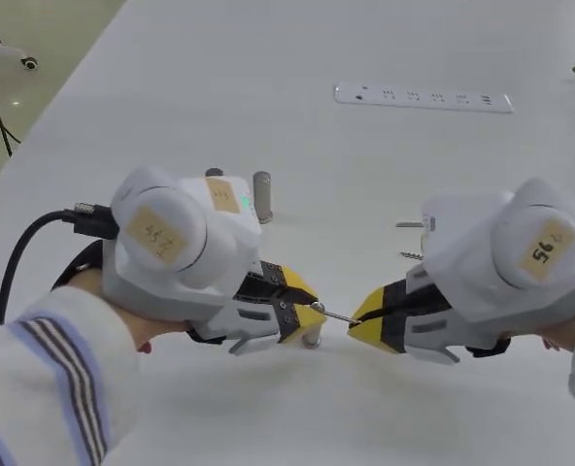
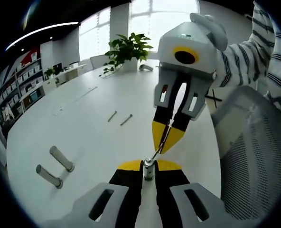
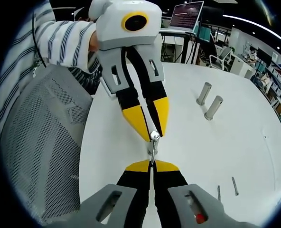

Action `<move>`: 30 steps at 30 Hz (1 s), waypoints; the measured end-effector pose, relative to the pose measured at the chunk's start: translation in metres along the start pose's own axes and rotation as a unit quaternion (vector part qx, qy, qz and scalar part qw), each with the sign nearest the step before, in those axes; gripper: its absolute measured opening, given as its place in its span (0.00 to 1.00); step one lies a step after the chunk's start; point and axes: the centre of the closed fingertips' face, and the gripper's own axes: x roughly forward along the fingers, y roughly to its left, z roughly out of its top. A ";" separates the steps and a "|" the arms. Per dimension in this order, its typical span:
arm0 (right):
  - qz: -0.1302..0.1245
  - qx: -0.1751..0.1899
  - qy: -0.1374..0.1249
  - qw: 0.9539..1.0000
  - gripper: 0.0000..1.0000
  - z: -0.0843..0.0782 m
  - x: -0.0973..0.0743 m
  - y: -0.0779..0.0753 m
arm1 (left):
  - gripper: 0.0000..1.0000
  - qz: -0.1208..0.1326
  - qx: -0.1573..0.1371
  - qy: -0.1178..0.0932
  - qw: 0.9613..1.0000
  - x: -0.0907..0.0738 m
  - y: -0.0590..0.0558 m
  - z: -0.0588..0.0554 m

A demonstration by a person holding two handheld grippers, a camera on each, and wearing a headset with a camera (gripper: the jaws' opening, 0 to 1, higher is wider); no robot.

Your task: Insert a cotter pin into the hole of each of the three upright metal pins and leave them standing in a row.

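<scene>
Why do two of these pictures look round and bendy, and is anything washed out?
Left gripper view: the fisheye lens bows the table, and the windows glare white. Right gripper view: same bowing, sharp on the cotter pin and metal pin. Head view: undistorted, even light, only a soft shadow under the left gripper.

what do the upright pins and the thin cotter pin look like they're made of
The upright pins look like metal, likely steel: dull silvery grey with soft highlights down their round sides. The cotter pin looks like thin metal wire, probably steel too: bright silver with a glint, too small to tell any coating.
</scene>
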 end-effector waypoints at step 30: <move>-0.014 -0.012 -0.043 0.999 0.09 0.017 0.005 -0.002 | 0.06 -0.007 -0.014 0.006 1.000 0.001 0.000 0.001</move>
